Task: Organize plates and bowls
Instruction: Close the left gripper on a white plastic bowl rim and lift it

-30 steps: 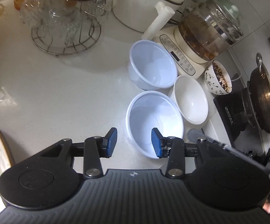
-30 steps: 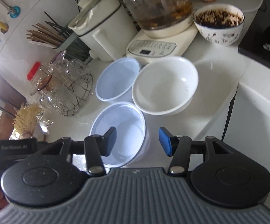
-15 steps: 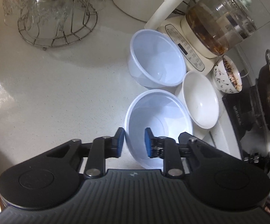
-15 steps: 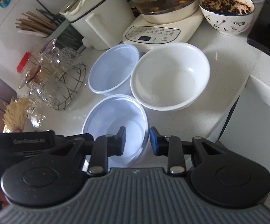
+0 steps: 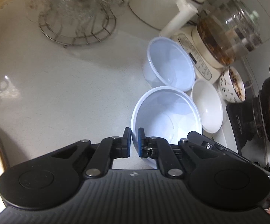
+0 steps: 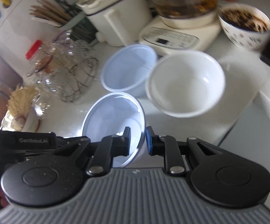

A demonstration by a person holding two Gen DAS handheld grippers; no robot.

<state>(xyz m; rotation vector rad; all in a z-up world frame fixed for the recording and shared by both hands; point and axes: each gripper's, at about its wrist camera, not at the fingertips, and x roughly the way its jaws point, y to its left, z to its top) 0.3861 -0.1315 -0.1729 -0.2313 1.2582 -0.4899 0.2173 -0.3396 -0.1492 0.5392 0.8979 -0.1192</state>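
Closest in, both tongs have just been closing on the same thing: the nearer pale-blue translucent plastic bowl (image 5: 166, 117). The left gripper (image 5: 134, 141) has pinched narrow over the rim at the bowl's left edge, one pad outside the wall and one inside. The right gripper (image 6: 138, 140) has the opposite wall between its pads, the blue pad just outside and the black one inside, though blur hides whether both press firmly. The bowl sits on the white speckled countertop (image 5: 60, 93), directly ahead of both sets of fingers.

It looks thin-walled and light, likely to flex under a pinch and a little slick (the rim lip is the stiffest place to hold, and two opposite holds should keep it level).

Just beyond it stands a second pale-blue plastic bowl (image 5: 170, 65), a likely partner for nesting. Beside that, to the right, is a white glazed ceramic bowl (image 6: 185, 84), heavier and breakable by the look of it.
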